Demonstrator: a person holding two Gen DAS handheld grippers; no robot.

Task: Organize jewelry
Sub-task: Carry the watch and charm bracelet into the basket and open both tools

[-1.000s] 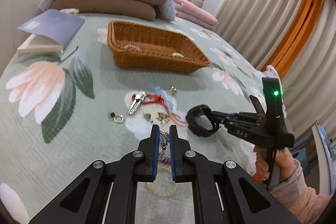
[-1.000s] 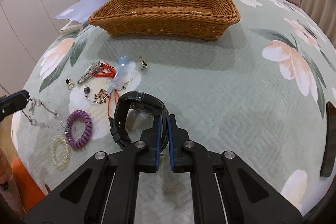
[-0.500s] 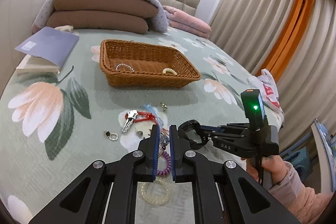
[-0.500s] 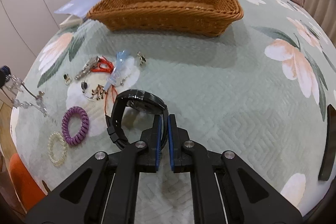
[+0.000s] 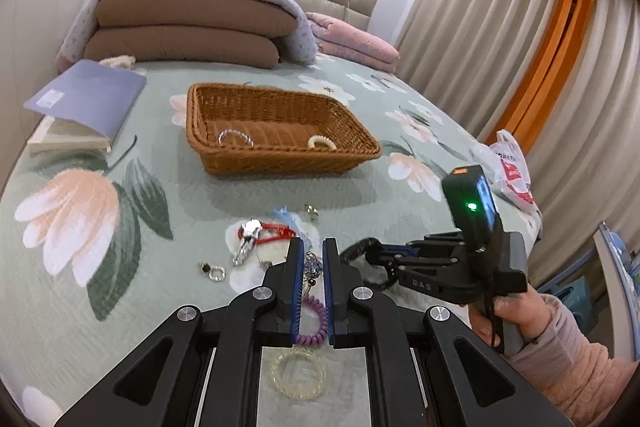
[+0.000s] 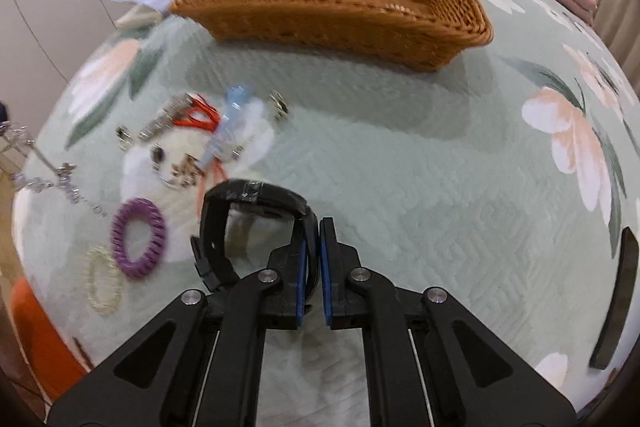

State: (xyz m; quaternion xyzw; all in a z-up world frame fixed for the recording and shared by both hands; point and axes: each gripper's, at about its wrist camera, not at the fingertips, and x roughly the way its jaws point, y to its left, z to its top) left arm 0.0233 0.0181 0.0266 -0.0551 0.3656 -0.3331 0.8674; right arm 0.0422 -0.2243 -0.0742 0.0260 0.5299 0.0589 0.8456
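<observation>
We see the left gripper (image 5: 311,259) clamped on a beaded chain (image 5: 312,267), angled downward above the bed's near edge. The right gripper (image 6: 313,239), pitched steeply down, grips a black watch (image 6: 252,199) by its strap. A hand (image 5: 516,311) holds its handle. The wicker basket (image 5: 280,163) sits mid-bed beyond.

Wicker basket (image 5: 280,131) mid-frame on the bedspread, holding a clear bead bracelet (image 5: 235,137) and a cream one (image 5: 322,142). Black watch (image 6: 256,223) lower centre, strap pinched. Beaded silver chain (image 6: 44,171) hangs at left edge. Purple coil tie (image 6: 139,237) and pale bracelet (image 6: 105,281) lie lower left; red-corded pieces (image 6: 200,117) above.
</observation>
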